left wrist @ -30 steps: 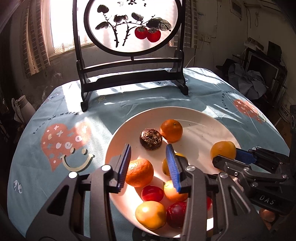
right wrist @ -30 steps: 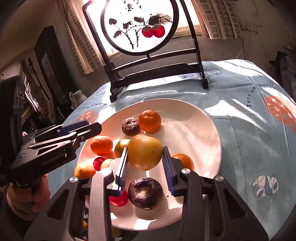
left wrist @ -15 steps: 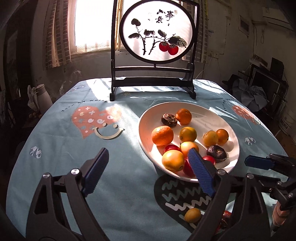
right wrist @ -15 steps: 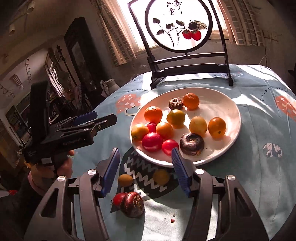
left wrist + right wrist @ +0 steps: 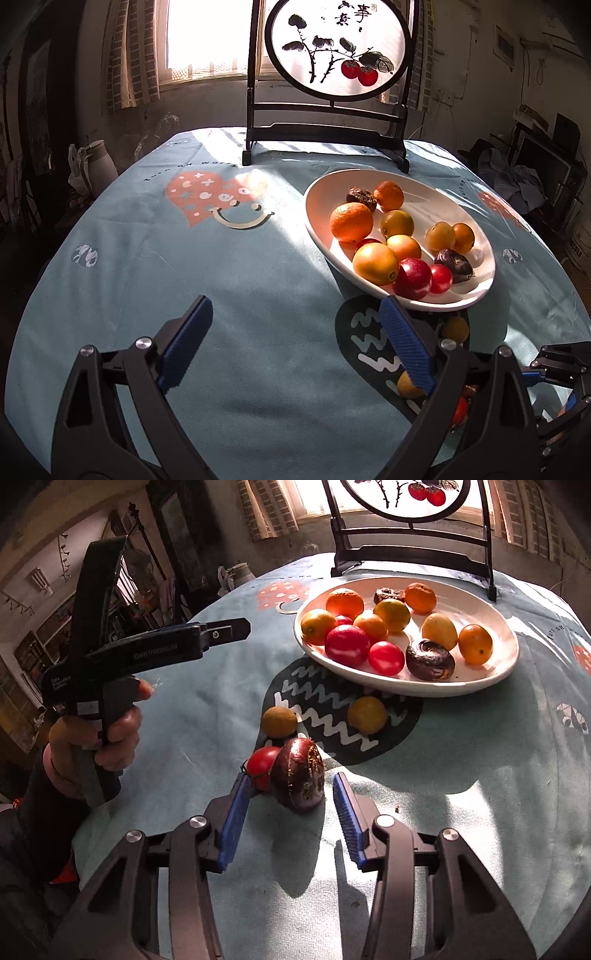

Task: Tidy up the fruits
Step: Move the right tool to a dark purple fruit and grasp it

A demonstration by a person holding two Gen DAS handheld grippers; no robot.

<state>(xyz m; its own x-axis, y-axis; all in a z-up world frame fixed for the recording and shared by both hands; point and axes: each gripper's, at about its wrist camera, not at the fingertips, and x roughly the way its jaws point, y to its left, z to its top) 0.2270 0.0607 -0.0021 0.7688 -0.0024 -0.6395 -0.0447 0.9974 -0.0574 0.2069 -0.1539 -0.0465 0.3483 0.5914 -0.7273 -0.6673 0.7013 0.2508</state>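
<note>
Hovering low over the near edge of the table (image 5: 461,775), the right gripper (image 5: 291,816) has its blue pads spread apart, released and gripping nothing, with a dark purple fruit (image 5: 301,775) sitting just ahead of the gap between them. A small red fruit (image 5: 260,762) is pressed up against that purple one on its left side, right by the left pad's tip. A little farther in, a greenish-yellow fruit (image 5: 279,722) and a yellow fruit (image 5: 366,714) rest on the dark zigzag patch of the tablecloth (image 5: 184,738), the yellow one just beside the near rim of the white plate (image 5: 491,679).

The plate sits toward the table's right side, and it's loaded: two oranges, several yellow-orange fruits, two red ones and two dark wrinkled ones, all bunched together.

Over on the left, the left gripper (image 5: 295,343) is held above bare cloth near the front edge, pads spread wide, released, nothing between them. Its right pad's tip overlaps the plate's near rim (image 5: 476,299) in the left wrist view. The person's left hand (image 5: 103,738) is wrapped round the handle. At the far edge of the table stands a dark wooden frame holding a round painted screen (image 5: 338,48).
</note>
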